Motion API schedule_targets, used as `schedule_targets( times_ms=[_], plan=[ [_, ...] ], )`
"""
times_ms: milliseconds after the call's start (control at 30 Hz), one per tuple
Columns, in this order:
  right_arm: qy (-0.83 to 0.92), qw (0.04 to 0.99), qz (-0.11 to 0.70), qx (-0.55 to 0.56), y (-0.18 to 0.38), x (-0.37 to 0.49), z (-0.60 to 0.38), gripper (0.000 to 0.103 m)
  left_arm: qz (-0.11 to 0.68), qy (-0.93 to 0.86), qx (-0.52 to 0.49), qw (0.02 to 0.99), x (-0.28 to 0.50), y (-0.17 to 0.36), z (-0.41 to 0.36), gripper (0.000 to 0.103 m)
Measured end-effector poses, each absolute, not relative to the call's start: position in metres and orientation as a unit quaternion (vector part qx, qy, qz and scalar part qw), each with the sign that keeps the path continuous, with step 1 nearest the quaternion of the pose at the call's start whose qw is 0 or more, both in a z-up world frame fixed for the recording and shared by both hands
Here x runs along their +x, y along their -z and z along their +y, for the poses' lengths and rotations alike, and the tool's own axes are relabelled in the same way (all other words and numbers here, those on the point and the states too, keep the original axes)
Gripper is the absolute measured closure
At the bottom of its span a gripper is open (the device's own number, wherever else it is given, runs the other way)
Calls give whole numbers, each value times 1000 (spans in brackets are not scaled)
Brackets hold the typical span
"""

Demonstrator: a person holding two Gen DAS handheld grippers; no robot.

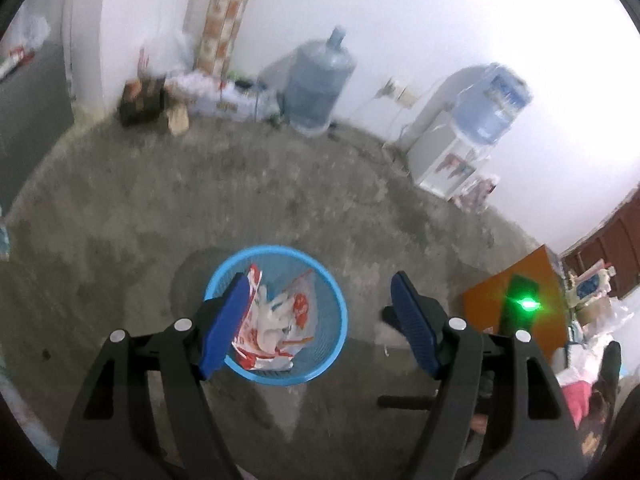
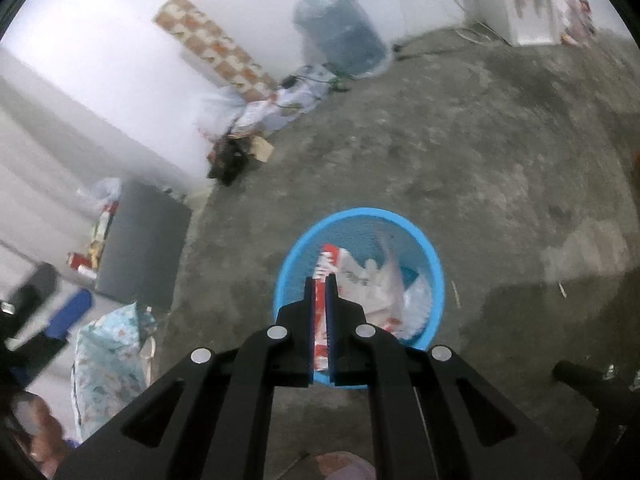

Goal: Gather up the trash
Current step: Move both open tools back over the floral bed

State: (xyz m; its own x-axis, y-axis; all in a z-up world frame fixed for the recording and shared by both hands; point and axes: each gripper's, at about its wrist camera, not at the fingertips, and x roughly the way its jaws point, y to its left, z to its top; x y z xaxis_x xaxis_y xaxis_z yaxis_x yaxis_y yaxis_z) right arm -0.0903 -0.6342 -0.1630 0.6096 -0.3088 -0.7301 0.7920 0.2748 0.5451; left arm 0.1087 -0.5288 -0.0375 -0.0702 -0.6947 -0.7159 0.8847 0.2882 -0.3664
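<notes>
A blue mesh trash basket point(image 1: 336, 320) stands on the concrete floor and holds red-and-white wrappers and white plastic bags point(image 1: 276, 320). My left gripper point(image 1: 320, 286) hovers above it, open and empty, its left finger over the basket. In the right wrist view the same basket point(image 2: 438, 280) sits just ahead. My right gripper point(image 2: 320, 280) is shut on a red-and-white wrapper point(image 2: 320, 320) that hangs between its fingers over the basket's near rim, beside a white plastic bag point(image 2: 376, 284) inside.
A large blue water jug point(image 1: 320, 84) and a white water dispenser point(image 1: 448, 148) stand at the far wall, with bags and boxes point(image 1: 216, 96) piled left of the jug. An orange board point(image 1: 516, 292) lies right. A dark cabinet point(image 2: 140, 248) and patterned bag point(image 2: 108, 360) stand at left.
</notes>
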Motion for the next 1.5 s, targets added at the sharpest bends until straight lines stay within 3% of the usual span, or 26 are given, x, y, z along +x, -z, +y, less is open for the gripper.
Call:
schedule_targets(
  times_ms=[33,200,300,433,667,900,1133,1367,1500],
  plan=[
    [357,767,251,470,151,-85,-627,88,427,591,106,677,107,25,-521,29],
    [324,817,226,421,88,-69,-589,46,361,596,90,712,98,-48,-440,21],
    [285,852,222,379,49,-55,-554,35,337,571,69,746,100,-74,-375,20],
    [223,887,238,328,13,-31,-504,28,333,512,19,792,105,-92,-273,20],
    [128,914,292,251,-25,13,-412,12,316,360,-28,877,101,-86,-101,19],
    [130,926,336,110,-37,39,-319,6,323,223,-84,916,85,-59,28,17],
    [148,930,335,-28,-42,53,-265,6,311,160,-143,926,77,-39,92,16],
    [16,951,303,57,-59,58,-256,6,321,146,-148,924,80,-15,106,16],
    [-24,939,323,113,-57,71,-253,6,331,143,-150,921,87,2,111,16]
  ],
)
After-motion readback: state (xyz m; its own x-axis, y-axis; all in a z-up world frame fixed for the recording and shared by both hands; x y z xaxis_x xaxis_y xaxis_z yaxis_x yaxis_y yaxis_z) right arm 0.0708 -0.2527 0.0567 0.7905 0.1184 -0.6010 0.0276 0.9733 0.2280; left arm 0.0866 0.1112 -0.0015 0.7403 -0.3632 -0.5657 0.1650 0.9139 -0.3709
